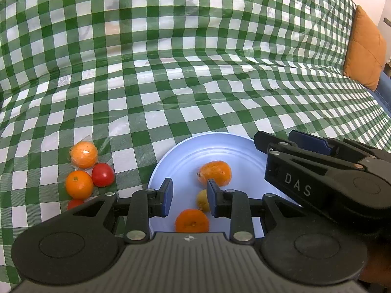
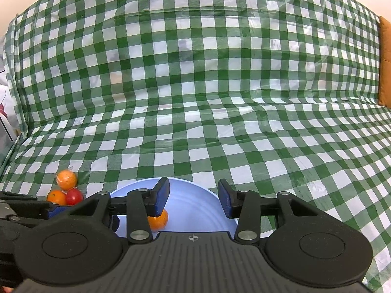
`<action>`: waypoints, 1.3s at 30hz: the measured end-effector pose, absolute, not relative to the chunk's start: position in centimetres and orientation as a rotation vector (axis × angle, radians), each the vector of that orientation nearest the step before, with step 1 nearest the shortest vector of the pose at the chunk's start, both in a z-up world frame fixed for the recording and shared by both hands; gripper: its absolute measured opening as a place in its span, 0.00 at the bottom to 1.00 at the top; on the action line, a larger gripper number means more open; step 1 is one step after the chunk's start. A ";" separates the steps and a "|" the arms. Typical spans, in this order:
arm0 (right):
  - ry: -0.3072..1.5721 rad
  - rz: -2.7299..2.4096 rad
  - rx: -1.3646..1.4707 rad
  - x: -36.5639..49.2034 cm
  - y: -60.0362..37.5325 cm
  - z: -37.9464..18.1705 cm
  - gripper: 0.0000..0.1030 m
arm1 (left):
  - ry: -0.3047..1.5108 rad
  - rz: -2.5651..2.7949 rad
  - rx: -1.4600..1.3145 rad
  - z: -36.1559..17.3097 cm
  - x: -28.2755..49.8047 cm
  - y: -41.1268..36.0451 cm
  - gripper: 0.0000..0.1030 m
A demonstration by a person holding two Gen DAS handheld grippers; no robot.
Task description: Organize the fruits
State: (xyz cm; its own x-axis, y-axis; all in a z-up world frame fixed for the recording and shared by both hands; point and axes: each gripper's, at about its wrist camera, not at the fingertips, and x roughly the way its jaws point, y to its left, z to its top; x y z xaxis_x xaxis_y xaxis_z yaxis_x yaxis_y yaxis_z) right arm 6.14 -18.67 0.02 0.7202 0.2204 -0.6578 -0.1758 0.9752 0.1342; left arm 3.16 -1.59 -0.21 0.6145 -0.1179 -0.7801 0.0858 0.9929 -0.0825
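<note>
A light blue plate point(image 1: 188, 153) lies on the checked cloth and holds two oranges point(image 1: 216, 172) point(image 1: 192, 220) and a small yellow fruit point(image 1: 202, 201). My left gripper point(image 1: 189, 199) is open and empty just above the plate's near side. To the plate's left lie a wrapped orange point(image 1: 83, 154), a bare orange point(image 1: 79, 184), a red tomato point(image 1: 103, 174) and part of another red fruit point(image 1: 74, 204). My right gripper point(image 2: 193, 200) is open and empty over the plate point(image 2: 195, 202); it also shows in the left wrist view point(image 1: 281, 144). One orange point(image 2: 159, 220) shows beneath it.
A green and white checked cloth point(image 1: 195, 73) covers the surface and rises at the back. An orange cushion point(image 1: 364, 48) leans at the far right. The fruit pile also shows at the left in the right wrist view point(image 2: 65, 190).
</note>
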 end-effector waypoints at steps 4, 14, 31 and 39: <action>0.735 0.221 0.064 6.2 -18.7 0.0 0.45 | 0.904 -0.131 -0.015 -0.1 3.1 -1.3 0.32; 0.738 0.230 0.064 6.4 -18.1 0.0 0.45 | 0.904 -0.109 -0.019 0.0 2.9 -1.0 0.32; 0.736 0.262 0.064 6.6 -15.2 0.3 0.45 | 0.897 -0.061 -0.037 0.7 2.5 1.8 0.32; 0.731 0.282 0.054 6.4 -13.6 0.5 0.45 | 0.899 -0.018 -0.093 1.1 2.7 5.0 0.32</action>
